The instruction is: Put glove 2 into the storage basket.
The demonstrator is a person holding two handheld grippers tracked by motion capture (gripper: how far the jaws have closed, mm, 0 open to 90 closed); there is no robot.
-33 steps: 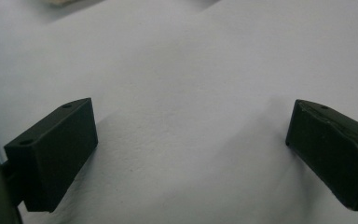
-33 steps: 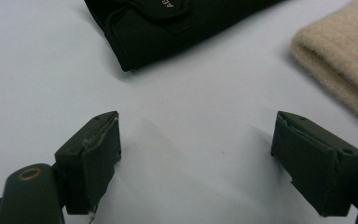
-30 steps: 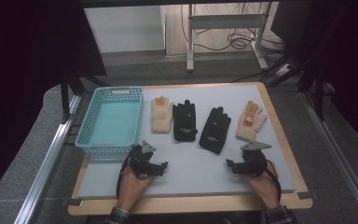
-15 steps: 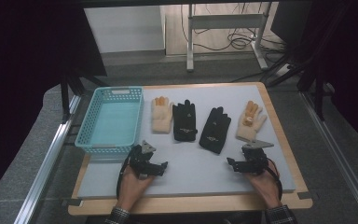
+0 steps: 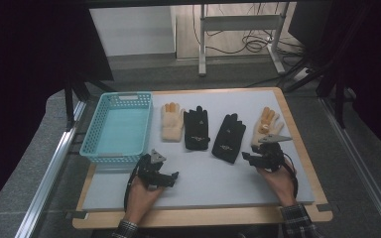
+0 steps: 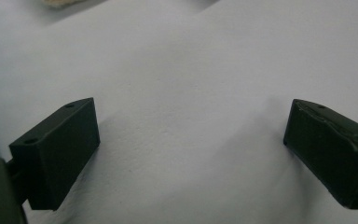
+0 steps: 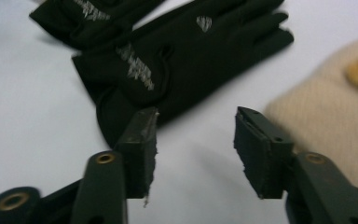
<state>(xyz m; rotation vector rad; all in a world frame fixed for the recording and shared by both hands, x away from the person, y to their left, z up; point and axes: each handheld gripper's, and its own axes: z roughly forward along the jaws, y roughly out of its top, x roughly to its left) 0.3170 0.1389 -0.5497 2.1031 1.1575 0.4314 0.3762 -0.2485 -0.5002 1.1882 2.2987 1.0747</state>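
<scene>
The blue basket (image 5: 117, 128) sat at ten o'clock on the table (image 5: 198, 186). The left gripper (image 5: 171, 177) rested wide and empty. Four gloves lay in a row. The right gripper (image 5: 245, 157), jaws just narrowed halfway around nothing, approached the right-hand black glove (image 5: 229, 138) and tan glove (image 5: 266, 125) at two o'clock. Next, probably, it needed to settle over one cuff and pinch.

No wording can be read. The nearer black glove (image 7: 177, 60) carries pale grey printed lettering near its cuff and a small pale emblem on its back, both too blurred to make out; a second black glove (image 7: 88, 18) bears similar unreadable print.
</scene>
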